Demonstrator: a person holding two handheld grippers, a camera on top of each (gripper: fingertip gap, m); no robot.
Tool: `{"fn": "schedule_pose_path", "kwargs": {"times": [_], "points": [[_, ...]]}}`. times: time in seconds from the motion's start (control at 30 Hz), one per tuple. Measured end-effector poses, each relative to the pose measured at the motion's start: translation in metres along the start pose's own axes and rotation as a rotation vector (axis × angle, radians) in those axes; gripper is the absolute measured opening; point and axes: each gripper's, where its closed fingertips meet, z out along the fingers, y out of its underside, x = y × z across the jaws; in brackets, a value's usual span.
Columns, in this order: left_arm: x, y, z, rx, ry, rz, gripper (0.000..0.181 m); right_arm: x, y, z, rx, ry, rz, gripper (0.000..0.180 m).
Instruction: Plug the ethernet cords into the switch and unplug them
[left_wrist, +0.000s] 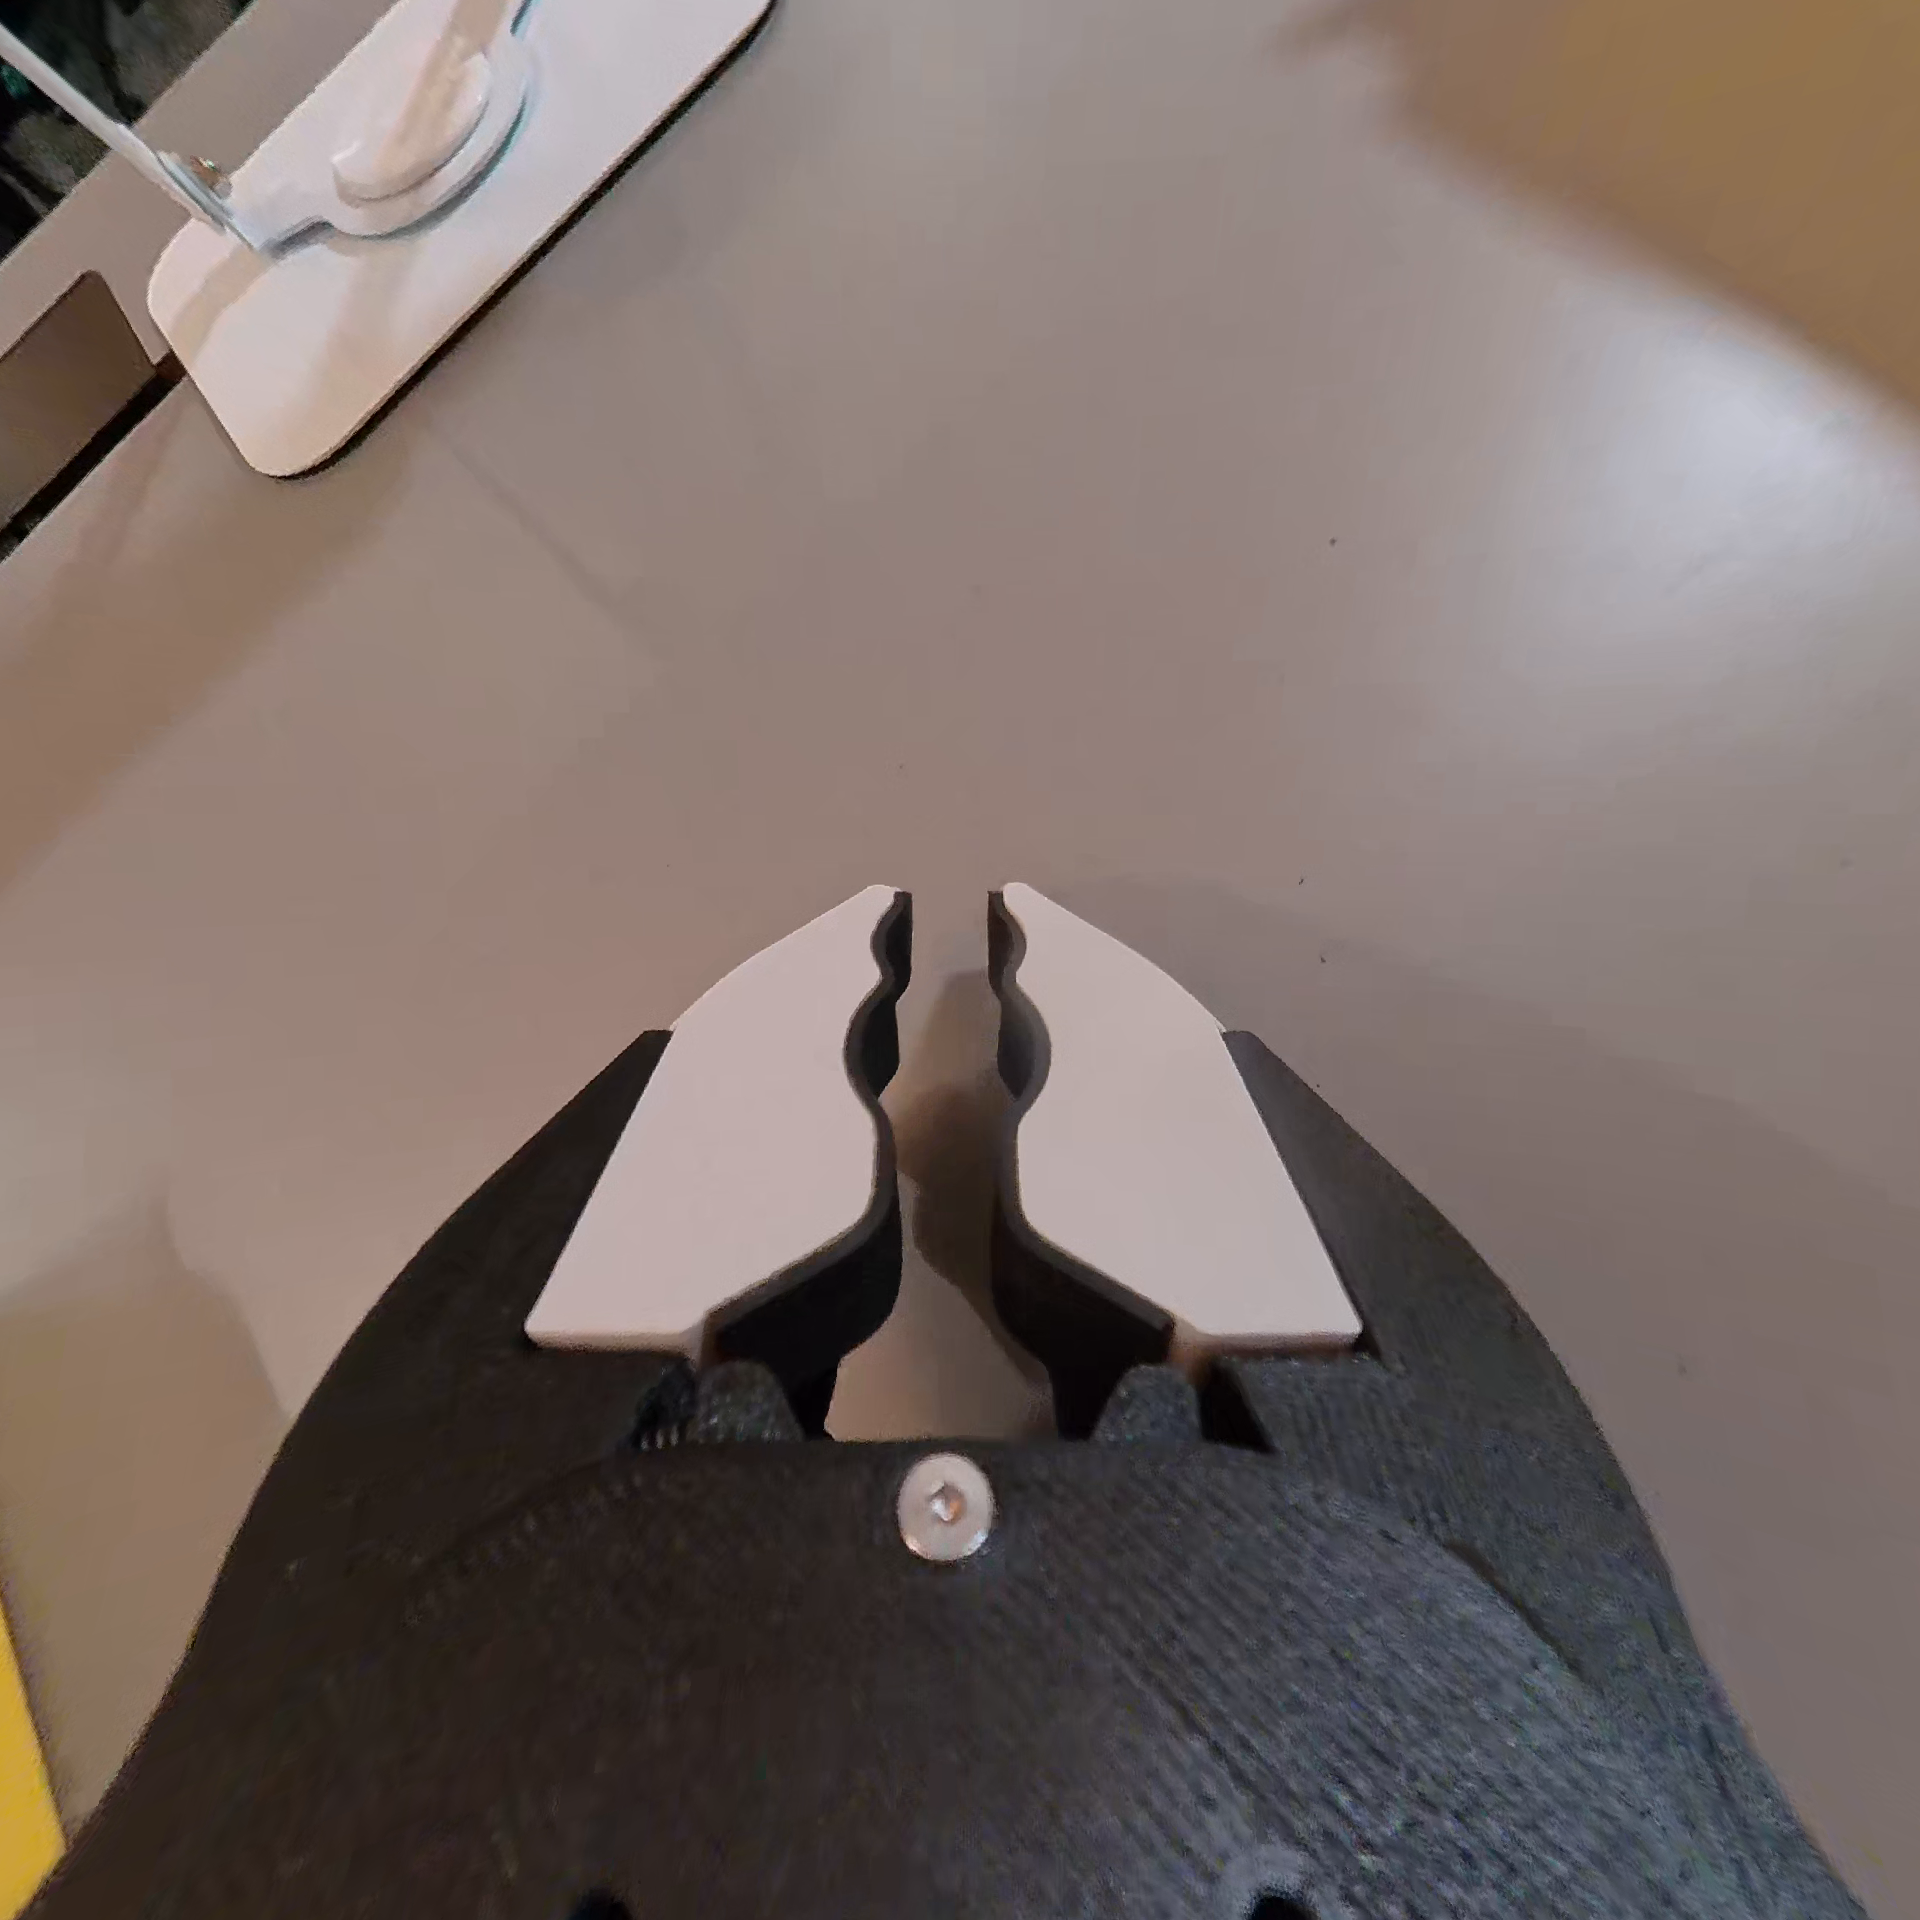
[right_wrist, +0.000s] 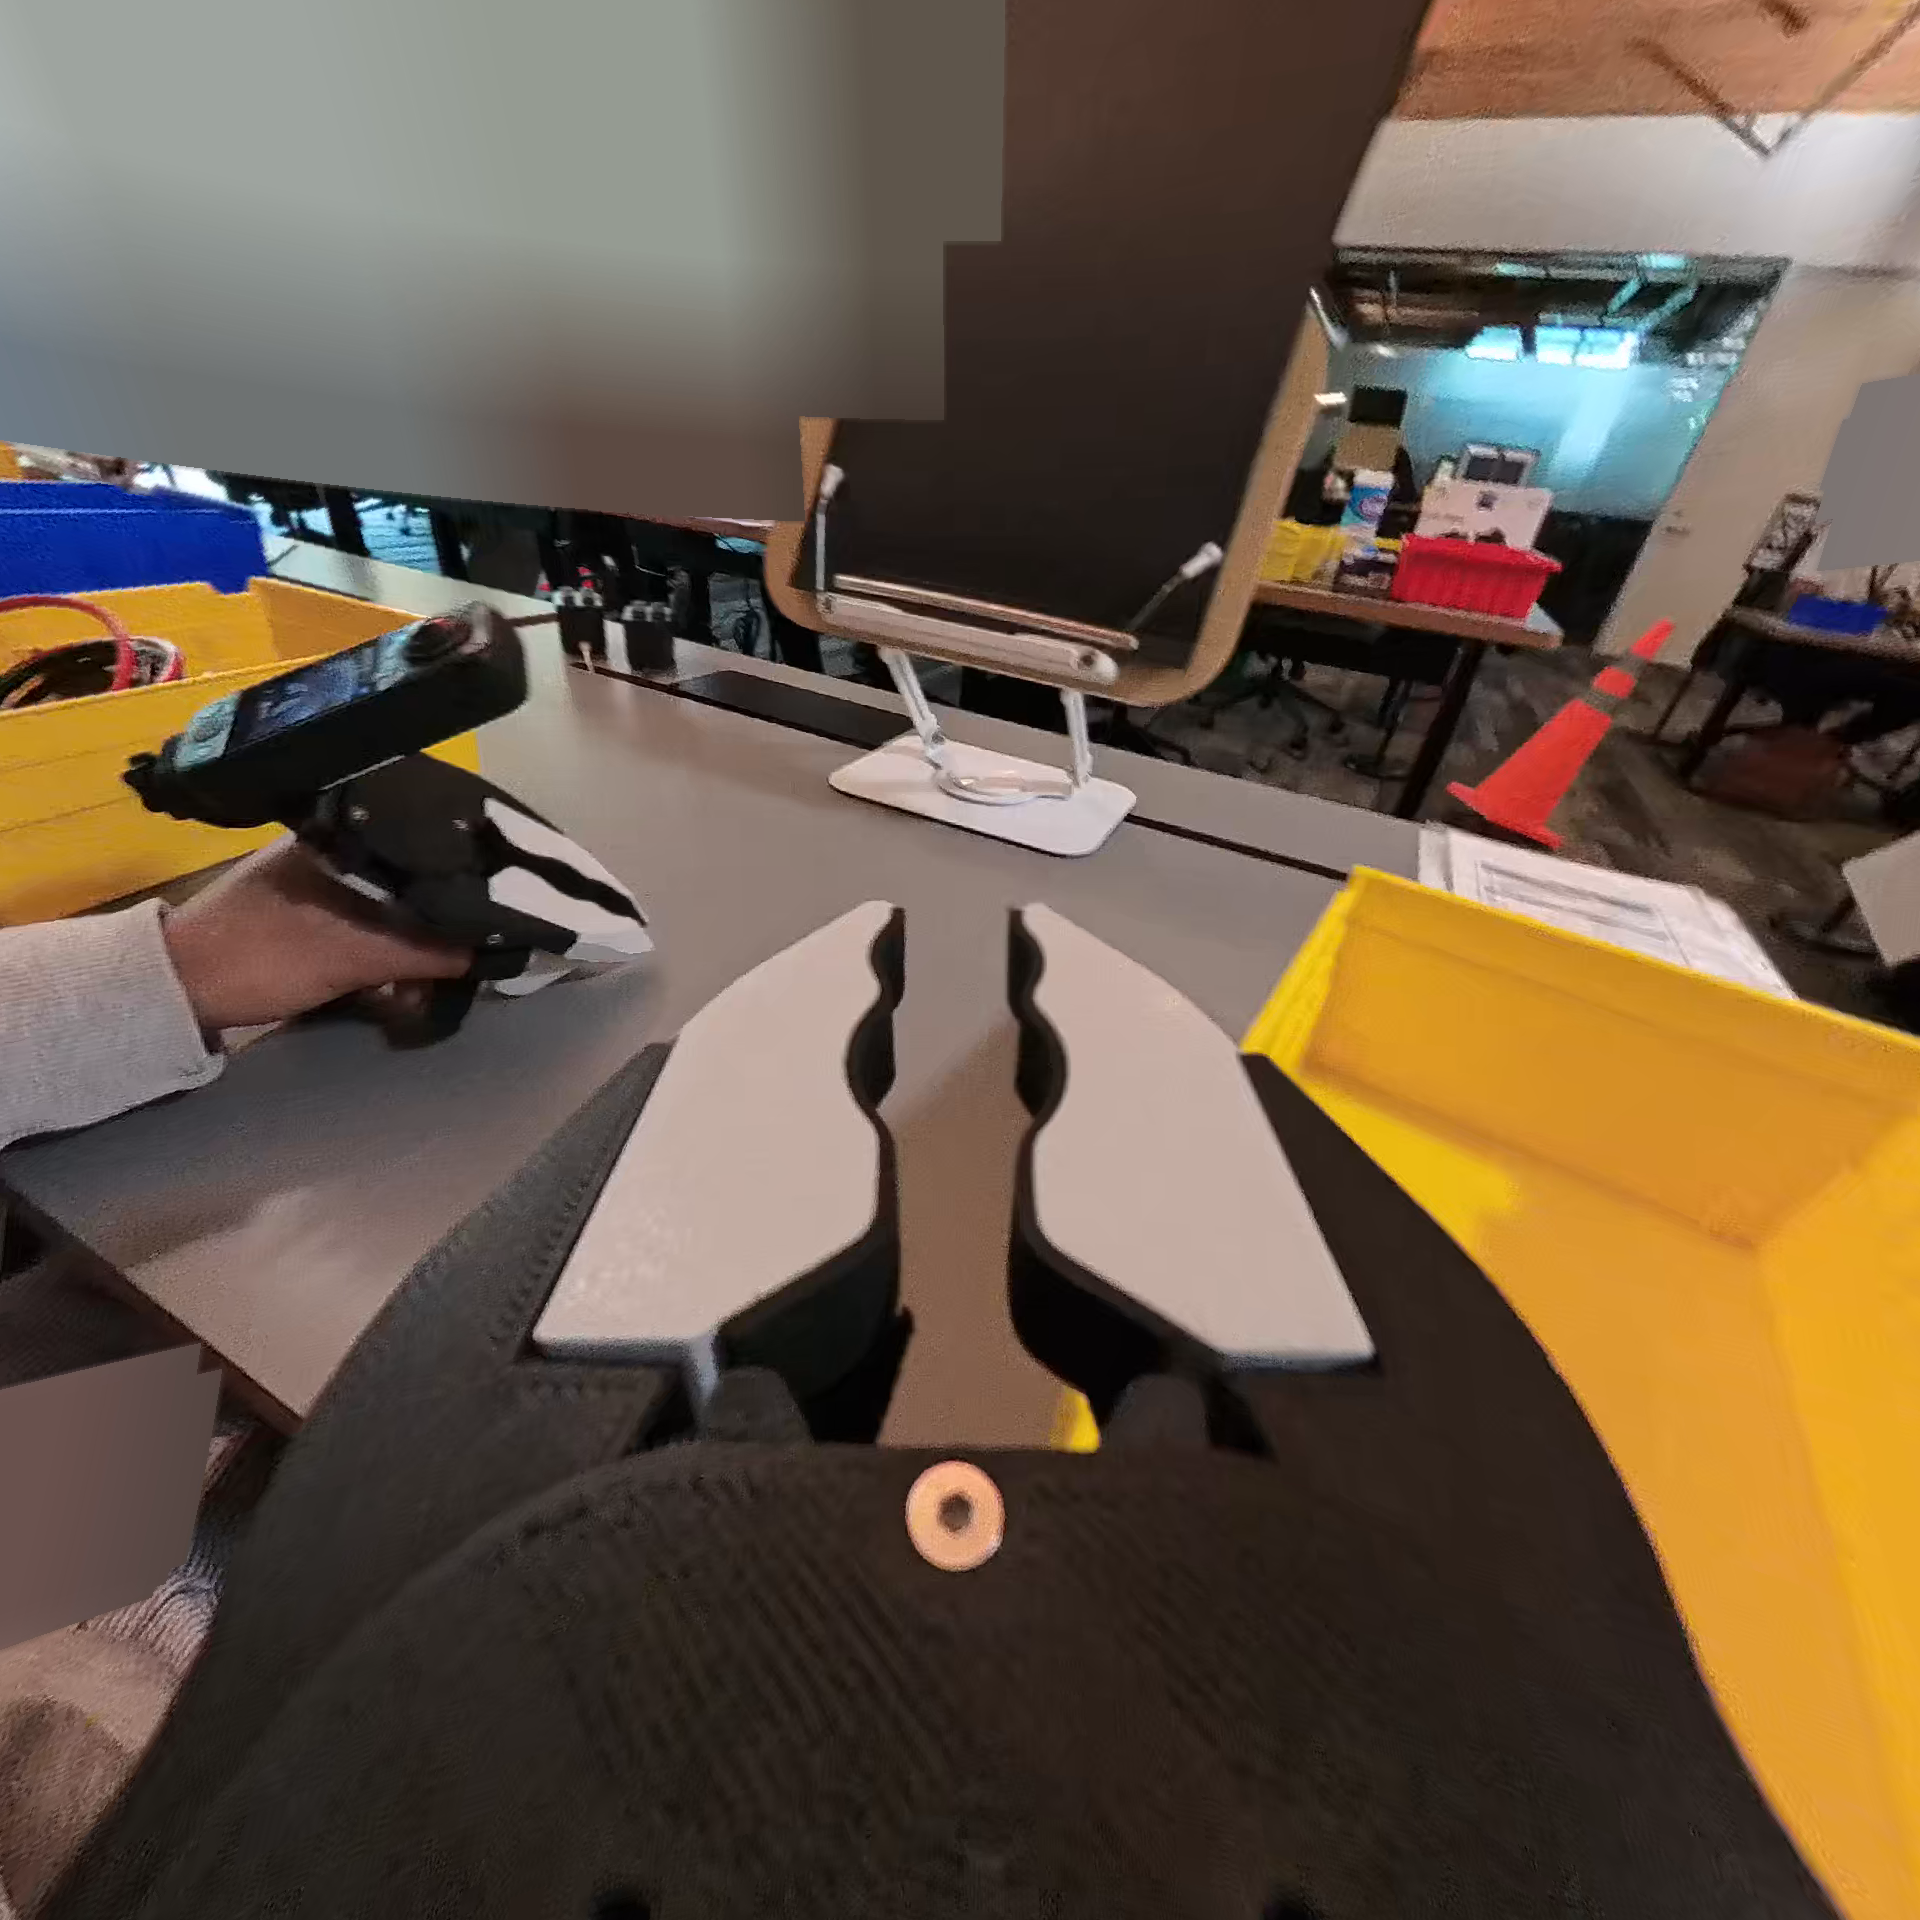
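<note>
No switch shows in either view. Coiled red and black cables (right_wrist: 73, 649) lie in a yellow bin (right_wrist: 260, 623) at the left. My left gripper (left_wrist: 951, 904) hovers low over the bare grey table (left_wrist: 1039, 520), its jaws a little apart and empty. It also shows in the right wrist view (right_wrist: 623, 930), held by a hand, its tips close to the table. My right gripper (right_wrist: 956, 914) is over the table's near edge, its jaws apart and empty.
A white stand base (left_wrist: 416, 239) holding a dark panel sits at the table's far side; it also shows in the right wrist view (right_wrist: 1060, 821). An empty yellow bin (right_wrist: 1558, 1091) is close on the right, with papers (right_wrist: 1590, 914) behind it. A blue bin (right_wrist: 114, 540) stands at the far left.
</note>
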Motion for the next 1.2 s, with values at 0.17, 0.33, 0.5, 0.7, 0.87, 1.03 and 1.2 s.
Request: {"fn": "schedule_pose_path", "kwargs": {"times": [0.17, 0.33, 0.5, 0.7, 0.87, 1.03, 1.2], "points": [[-0.003, -0.006, 0.000, 0.028, -0.017, 0.001, 0.018, 0.024, 0.040, 0.007, -0.204, 0.100, -0.050, 0.028], [-0.004, -0.008, -0.002, 0.050, -0.005, -0.024, 0.019, 0.034, 0.059, 0.009, -0.299, 0.121, 0.017, 0.029], [-0.008, -0.014, -0.009, 0.114, -0.002, -0.050, 0.022, 0.046, 0.085, 0.012, -0.405, 0.137, 0.052, 0.017], [-0.011, -0.022, -0.032, 0.258, 0.050, -0.157, 0.022, 0.074, 0.087, 0.011, -0.401, 0.241, -0.046, 0.014], [-0.012, -0.015, -0.044, 0.288, 0.139, -0.284, 0.022, 0.047, 0.024, 0.021, -0.074, 0.235, -0.220, 0.037], [-0.020, -0.014, -0.041, 0.300, 0.297, -0.438, 0.014, -0.020, 0.006, 0.098, 0.142, 0.128, -0.248, 0.023], [-0.029, -0.009, -0.035, 0.252, 0.324, -0.422, 0.016, -0.092, 0.059, 0.183, -0.083, -0.182, 0.011, 0.036]]}}
